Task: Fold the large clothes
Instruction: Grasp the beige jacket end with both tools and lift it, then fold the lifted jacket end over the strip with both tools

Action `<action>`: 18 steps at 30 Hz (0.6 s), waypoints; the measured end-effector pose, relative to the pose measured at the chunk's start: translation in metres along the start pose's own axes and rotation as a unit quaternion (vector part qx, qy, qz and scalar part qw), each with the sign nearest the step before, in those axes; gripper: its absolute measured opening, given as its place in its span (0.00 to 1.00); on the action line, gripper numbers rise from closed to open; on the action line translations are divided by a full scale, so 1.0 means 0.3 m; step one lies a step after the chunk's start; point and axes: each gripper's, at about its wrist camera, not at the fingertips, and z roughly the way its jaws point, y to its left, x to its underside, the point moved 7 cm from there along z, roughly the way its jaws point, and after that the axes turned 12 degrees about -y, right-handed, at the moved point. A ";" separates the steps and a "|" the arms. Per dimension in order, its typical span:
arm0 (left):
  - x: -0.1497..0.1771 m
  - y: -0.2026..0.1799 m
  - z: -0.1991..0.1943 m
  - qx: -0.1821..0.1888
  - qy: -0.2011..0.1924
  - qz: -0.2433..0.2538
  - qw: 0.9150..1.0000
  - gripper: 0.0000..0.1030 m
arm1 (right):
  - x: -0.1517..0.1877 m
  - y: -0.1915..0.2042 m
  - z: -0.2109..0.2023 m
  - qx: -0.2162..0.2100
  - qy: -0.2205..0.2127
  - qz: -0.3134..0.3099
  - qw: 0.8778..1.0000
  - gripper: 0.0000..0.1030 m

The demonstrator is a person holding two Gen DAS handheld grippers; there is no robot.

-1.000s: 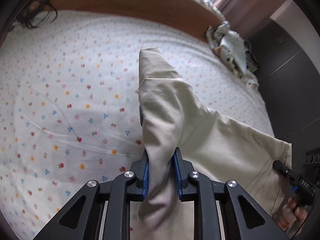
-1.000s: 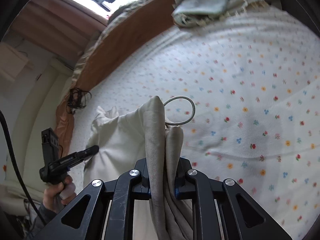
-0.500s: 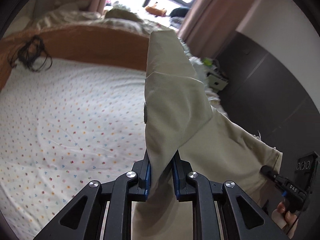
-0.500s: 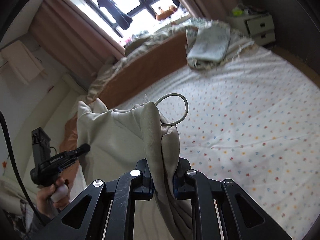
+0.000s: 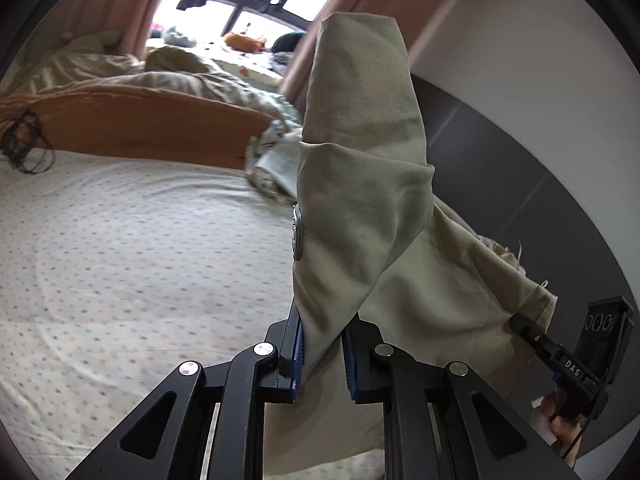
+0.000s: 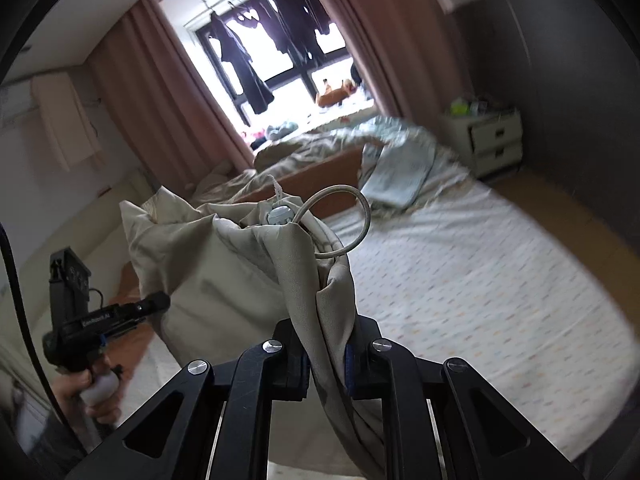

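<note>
Plainly, both grippers are clamped on one large pale beige cotton garment, which hangs in the air above the bed rather than lying on it. Seen from the left wrist, the left gripper has its jaws nearly shut, the blue pads pressing a thick fold of the cloth that stands up in a tall peak past them; a round metal button shows on the fold's left edge. From that fold the fabric stretches away to the right, where the tip of the right gripper pinches its far hem, a hand wrapped round the handle below. From the right wrist, the right gripper's jaws are likewise almost closed on a bunched strip of the same garment, a pale cord loop and a small round toggle sticking out of the top of the bunch. To the left there, the other black gripper bites the cloth's far side. Below lies the bed's white sheet dotted with small coloured flowers, with a crumpled striped quilt at its far edge by the orange-brown headboard.
</note>
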 end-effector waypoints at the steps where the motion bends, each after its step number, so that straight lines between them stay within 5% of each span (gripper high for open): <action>1: 0.005 -0.034 0.003 0.006 0.001 0.002 1.000 0.16 | -0.021 -0.012 -0.033 0.005 -0.007 -0.008 1.000 0.13; 18: 0.170 -0.589 0.160 0.123 0.062 0.027 0.990 0.16 | -0.237 -0.409 -0.442 0.114 -0.061 -0.028 0.991 0.13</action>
